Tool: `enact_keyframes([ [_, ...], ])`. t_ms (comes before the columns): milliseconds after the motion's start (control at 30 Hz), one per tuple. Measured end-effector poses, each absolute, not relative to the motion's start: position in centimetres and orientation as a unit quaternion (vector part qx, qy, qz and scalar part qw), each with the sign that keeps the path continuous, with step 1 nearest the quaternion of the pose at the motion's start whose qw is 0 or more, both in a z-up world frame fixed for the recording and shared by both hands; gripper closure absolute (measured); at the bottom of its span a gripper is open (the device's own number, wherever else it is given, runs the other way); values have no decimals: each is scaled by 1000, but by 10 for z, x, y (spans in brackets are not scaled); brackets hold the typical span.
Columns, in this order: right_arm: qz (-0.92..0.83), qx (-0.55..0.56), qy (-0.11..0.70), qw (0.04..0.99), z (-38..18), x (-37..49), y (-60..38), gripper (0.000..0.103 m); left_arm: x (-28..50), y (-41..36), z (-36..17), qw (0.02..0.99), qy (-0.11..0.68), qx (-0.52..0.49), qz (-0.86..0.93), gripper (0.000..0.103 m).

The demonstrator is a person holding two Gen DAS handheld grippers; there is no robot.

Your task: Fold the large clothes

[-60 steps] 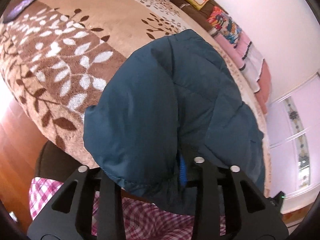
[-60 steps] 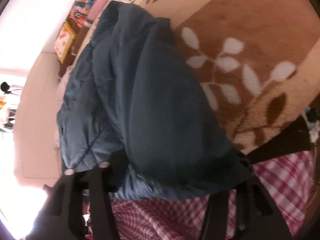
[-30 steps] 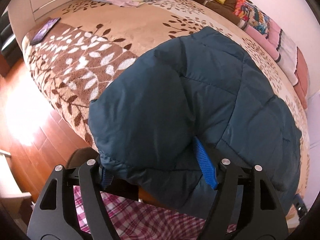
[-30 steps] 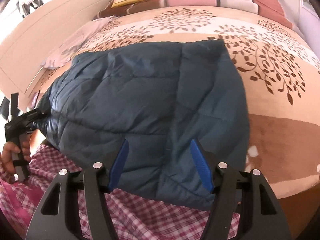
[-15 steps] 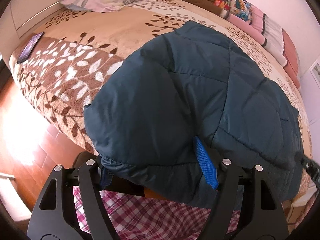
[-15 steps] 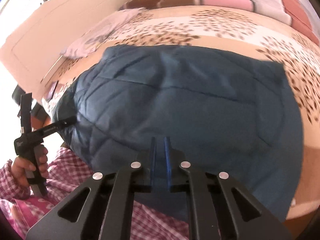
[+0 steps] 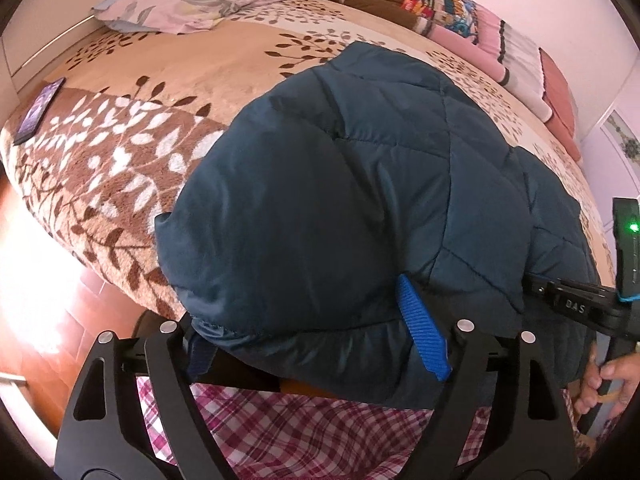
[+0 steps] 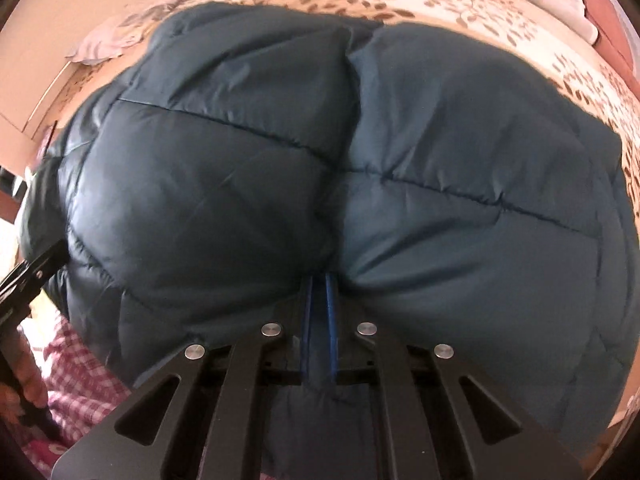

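The quilted jacket (image 7: 360, 200) lies in a bundle on the near part of the bed (image 7: 224, 60), its lower edge hanging over the bed's side toward the person.

The right gripper (image 8: 319, 300) is clamped on the jacket's near edge: its jaws have just been closing, and a thin pinch of fabric sits between the blue pads. The left gripper (image 7: 316, 320) stands wide, its jaws having just been opening further. The padded corner bulges between the fingers, but the right-hand pad (image 7: 420, 328) lies beside the cloth without pressing it; the other pad is mostly hidden.

Risks:
- The shell looks slick and puffy. A thin pinch may slip out under a pull.
- With only one side held, lifting would likely drag the bundle askew or off the bed's side.
- The overhanging edge may slide toward the floor (image 7: 48, 280).

The bed carries a plush leaf-patterned blanket (image 7: 100, 168). A pillow (image 7: 192, 4) and folded blankets (image 7: 480, 24) sit at the far side, a phone (image 7: 38, 110) near the corner. The floor is reddish wood.
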State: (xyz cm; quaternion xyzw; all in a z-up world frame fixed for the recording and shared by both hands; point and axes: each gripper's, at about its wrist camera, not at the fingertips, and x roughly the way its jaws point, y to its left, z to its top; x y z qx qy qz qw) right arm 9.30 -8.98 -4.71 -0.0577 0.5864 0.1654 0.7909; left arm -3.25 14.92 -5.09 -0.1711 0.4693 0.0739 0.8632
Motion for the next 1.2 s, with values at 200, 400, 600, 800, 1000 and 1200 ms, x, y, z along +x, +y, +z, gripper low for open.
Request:
enact_keyframes([
  [200, 160, -38, 591, 790, -56, 97, -96, 95, -30, 152, -55, 861, 472, -178, 62, 19],
  [400, 164, 9, 609, 776, -62, 110, -115, 95, -29, 155, -57, 861, 473, -179, 51, 18],
  [600, 169, 42, 617, 768, -63, 117, -133, 95, -27, 155, -58, 861, 477, -170, 43, 17],
  [800, 160, 37, 614, 772, -59, 118, -133, 95, -27, 152, -56, 862, 481, -154, 37, 17],
  [1000, 167, 50, 623, 763, -59, 120, -137, 95, -28, 151, -54, 862, 481, -151, 48, 17],
  [1200, 177, 53, 625, 759, -53, 129, -143, 95, -25, 149, -53, 861, 484, -146, 63, 17],
])
